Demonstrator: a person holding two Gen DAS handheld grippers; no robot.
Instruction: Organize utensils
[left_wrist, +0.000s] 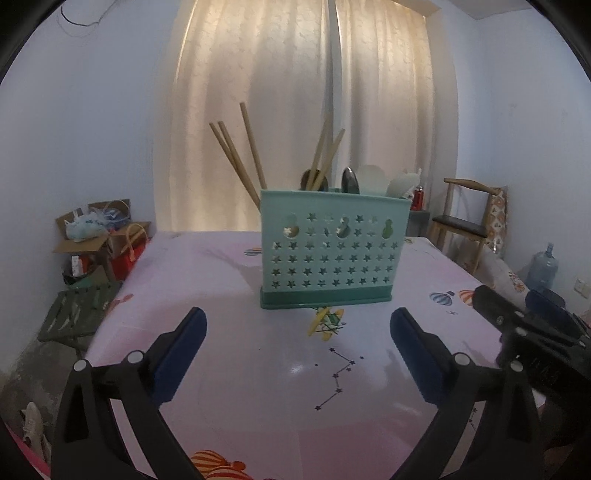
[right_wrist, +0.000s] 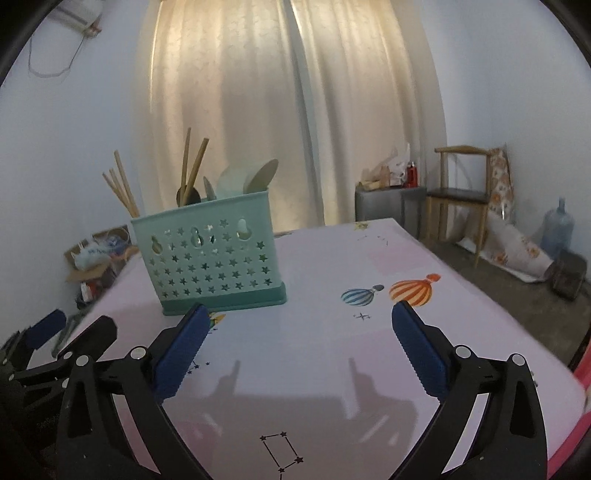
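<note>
A teal utensil holder (left_wrist: 327, 254) with star cut-outs stands upright on the pink tablecloth (left_wrist: 258, 369). It holds wooden chopsticks (left_wrist: 238, 158), metal spoons (left_wrist: 350, 181) and pale plastic spoons (left_wrist: 402, 183). My left gripper (left_wrist: 298, 325) is open and empty, a short way in front of the holder. In the right wrist view the holder (right_wrist: 210, 262) stands left of centre, with chopsticks (right_wrist: 194, 166) and pale spoons (right_wrist: 260, 177) in it. My right gripper (right_wrist: 298, 321) is open and empty, to the right of the holder. The left gripper (right_wrist: 48, 328) also shows there at the far left.
The right gripper (left_wrist: 532, 314) shows at the right edge of the left wrist view. Cardboard boxes (left_wrist: 99, 236) and a folding stool (left_wrist: 77, 314) stand left of the table. A wooden chair (right_wrist: 461, 192), a small cabinet (right_wrist: 388, 203) and a water jug (right_wrist: 557, 229) stand at the right.
</note>
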